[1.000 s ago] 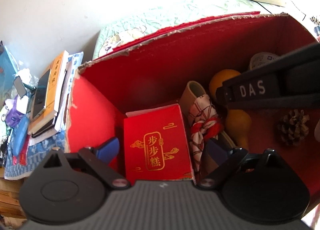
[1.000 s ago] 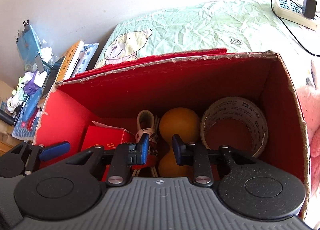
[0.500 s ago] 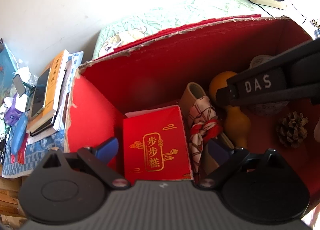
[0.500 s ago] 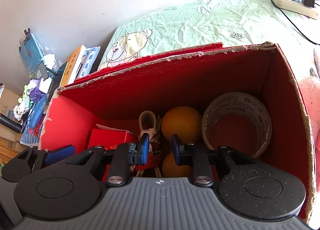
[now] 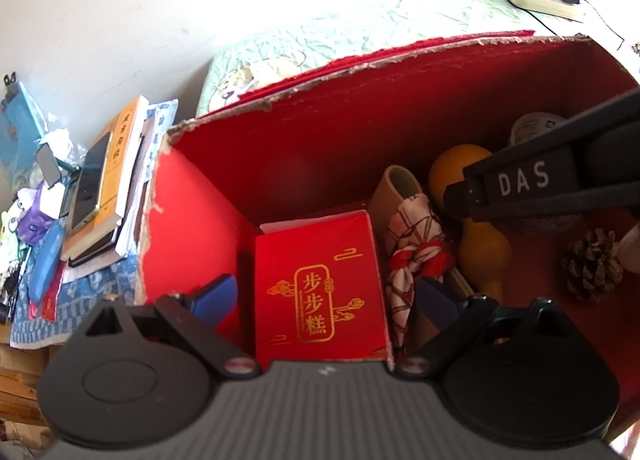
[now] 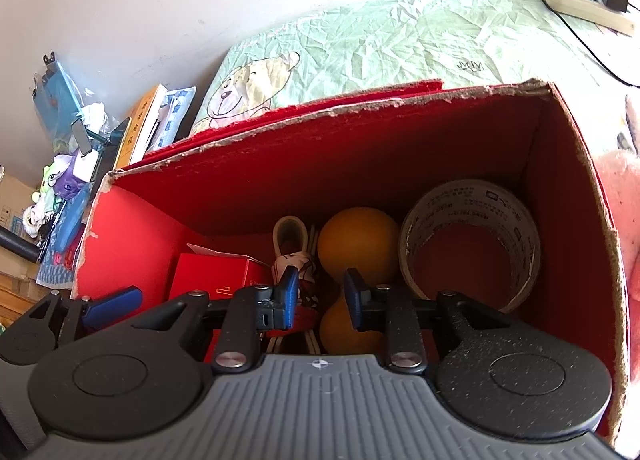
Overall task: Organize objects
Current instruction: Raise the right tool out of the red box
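Risen slightly, right tool (image 6: pixel 318 298), narrowly parted, gripping nothing above gourd (image 6: pixel 358 246). Left tool (image 5: pixel 326 296) wide apart astride red packet (image 5: pixel 320 284), lower centre. Tape roll (image 6: pixel 472 240) against box wall (image 6: pixel 572 228), right.

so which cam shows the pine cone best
The left wrist view. The pine cone lies in plain sight on the floor of the red box, at the right. The right wrist view shows none of it; that gripper's body covers the near floor.
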A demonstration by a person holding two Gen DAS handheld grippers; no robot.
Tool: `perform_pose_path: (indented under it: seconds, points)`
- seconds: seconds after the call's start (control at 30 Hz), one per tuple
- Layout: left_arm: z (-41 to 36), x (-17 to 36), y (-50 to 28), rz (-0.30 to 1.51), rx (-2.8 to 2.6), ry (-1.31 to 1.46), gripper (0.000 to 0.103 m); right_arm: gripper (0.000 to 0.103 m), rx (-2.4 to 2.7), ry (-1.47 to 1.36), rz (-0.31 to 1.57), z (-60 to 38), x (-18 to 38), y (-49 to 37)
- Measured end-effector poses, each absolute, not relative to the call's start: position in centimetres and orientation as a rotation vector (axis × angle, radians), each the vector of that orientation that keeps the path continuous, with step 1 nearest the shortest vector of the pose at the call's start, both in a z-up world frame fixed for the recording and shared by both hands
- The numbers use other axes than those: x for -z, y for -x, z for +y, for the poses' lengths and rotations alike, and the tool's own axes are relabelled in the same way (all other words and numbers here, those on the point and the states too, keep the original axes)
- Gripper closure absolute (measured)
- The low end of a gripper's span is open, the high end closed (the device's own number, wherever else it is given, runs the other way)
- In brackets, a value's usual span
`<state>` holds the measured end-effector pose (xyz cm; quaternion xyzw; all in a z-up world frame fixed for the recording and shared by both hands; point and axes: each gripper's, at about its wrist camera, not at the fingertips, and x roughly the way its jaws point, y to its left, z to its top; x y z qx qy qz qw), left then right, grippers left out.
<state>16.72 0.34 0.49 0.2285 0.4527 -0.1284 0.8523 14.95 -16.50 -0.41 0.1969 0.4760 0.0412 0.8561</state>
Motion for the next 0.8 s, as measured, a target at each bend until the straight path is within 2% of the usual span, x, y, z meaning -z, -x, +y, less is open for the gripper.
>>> perform_pose_path:
  seconds: [0.8]
  points:
    - [0.1,-0.74,-16.25,0.955,0.265,-0.482,0.006,0.075,-0.071,-0.41,0.978,-16.75,0.21,-14.64]
